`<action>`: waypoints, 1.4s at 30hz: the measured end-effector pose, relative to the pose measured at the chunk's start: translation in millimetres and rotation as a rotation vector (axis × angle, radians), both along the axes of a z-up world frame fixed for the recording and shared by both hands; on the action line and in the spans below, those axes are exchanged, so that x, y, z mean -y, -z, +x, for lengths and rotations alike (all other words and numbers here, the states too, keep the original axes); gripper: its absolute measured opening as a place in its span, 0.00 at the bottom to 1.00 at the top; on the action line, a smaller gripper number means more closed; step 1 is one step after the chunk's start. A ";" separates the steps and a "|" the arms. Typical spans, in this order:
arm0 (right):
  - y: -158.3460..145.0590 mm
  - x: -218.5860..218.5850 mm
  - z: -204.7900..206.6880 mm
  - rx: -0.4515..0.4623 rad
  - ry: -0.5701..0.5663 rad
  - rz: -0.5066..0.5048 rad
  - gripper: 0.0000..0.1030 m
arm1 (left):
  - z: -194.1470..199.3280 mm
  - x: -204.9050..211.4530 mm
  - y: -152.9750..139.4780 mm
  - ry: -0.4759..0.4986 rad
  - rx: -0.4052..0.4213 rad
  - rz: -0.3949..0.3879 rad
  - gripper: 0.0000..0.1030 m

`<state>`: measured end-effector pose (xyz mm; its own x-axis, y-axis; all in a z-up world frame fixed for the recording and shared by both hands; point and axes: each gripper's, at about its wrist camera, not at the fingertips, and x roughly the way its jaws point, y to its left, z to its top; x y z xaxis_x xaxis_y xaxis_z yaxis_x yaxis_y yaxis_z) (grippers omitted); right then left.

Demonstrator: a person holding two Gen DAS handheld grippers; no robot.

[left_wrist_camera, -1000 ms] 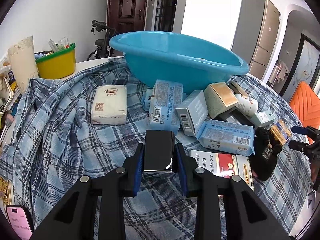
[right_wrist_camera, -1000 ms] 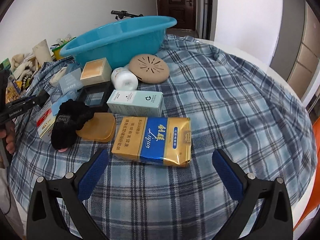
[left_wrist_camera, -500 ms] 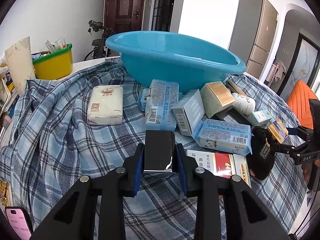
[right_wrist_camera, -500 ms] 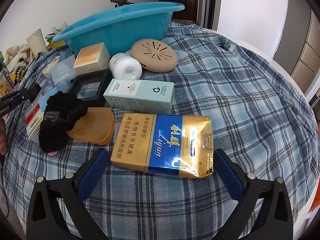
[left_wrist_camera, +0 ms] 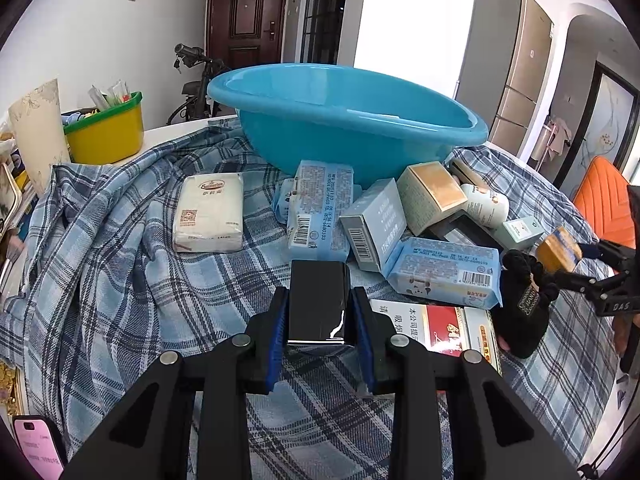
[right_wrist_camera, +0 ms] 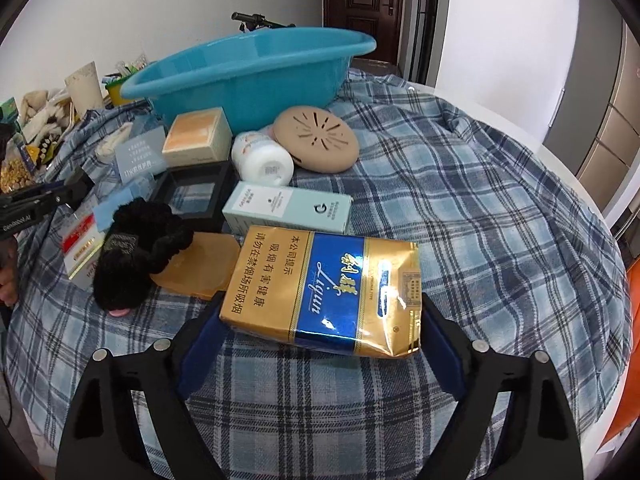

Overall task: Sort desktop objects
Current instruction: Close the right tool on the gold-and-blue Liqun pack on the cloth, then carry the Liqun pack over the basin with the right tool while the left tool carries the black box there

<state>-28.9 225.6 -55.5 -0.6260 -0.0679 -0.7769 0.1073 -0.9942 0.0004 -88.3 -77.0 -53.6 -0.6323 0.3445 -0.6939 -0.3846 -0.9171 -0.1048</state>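
Since the earlier frames the right gripper (right_wrist_camera: 320,322) has come forward over the gold-and-blue carton (right_wrist_camera: 324,292), and its jaws have just been closing, so the carton now sits between the blue pads; the left pad looks to be against the carton's gold end, while at the right pad I cannot tell whether it touches. That carton lies flat on the plaid cloth (right_wrist_camera: 460,208) at the lower middle of the right wrist frame, just in front of a pale green box (right_wrist_camera: 288,210) and beside a flat amber piece (right_wrist_camera: 200,266) partly covered by a black scrunchie (right_wrist_camera: 136,248). Above these sit a white bottle (right_wrist_camera: 264,162) on its side, a tan round disc (right_wrist_camera: 316,144), a cream box with a gold top (right_wrist_camera: 198,142) and an open black case (right_wrist_camera: 192,196). Across the upper middle of the frame stands the blue basin (right_wrist_camera: 248,76).

From the left wrist view, the left gripper (left_wrist_camera: 320,320) holds its place with its jaws narrow, clamped on a glossy black block (left_wrist_camera: 318,304) at the centre of the frame. Behind it, wet-wipe packs (left_wrist_camera: 320,208) lie in a jumble before the basin, a white tissue pack (left_wrist_camera: 210,210) to the left and a red-and-white carton (left_wrist_camera: 436,326) to the lower right. A yellow tub (left_wrist_camera: 106,136) stands at the upper left.
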 end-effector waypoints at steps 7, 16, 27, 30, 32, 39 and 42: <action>-36.0 7.5 3.0 -0.087 -0.052 -0.014 0.85 | -0.5 1.0 -0.7 -0.006 0.002 0.004 0.32; -92.9 29.2 -17.2 -0.233 -0.147 -0.004 0.85 | -2.0 0.7 0.5 -0.026 0.010 -0.013 0.32; -146.9 72.2 -115.2 -0.320 -0.235 -0.042 0.85 | -1.9 1.4 0.2 -0.032 0.010 -0.016 0.32; -152.0 87.9 -145.8 -0.301 -0.270 -0.039 0.85 | -2.0 2.7 0.0 -0.037 0.010 -0.011 0.32; -151.0 95.5 -166.5 -0.290 -0.282 -0.042 0.85 | -2.3 4.1 -0.4 -0.045 0.009 -0.010 0.32; -133.5 96.7 -210.1 -0.240 -0.288 -0.087 0.85 | -4.4 9.6 -0.6 -0.070 0.012 0.001 0.32; -121.0 93.9 -219.1 -0.217 -0.276 -0.065 0.85 | -4.3 9.2 -0.8 -0.080 0.007 -0.011 0.32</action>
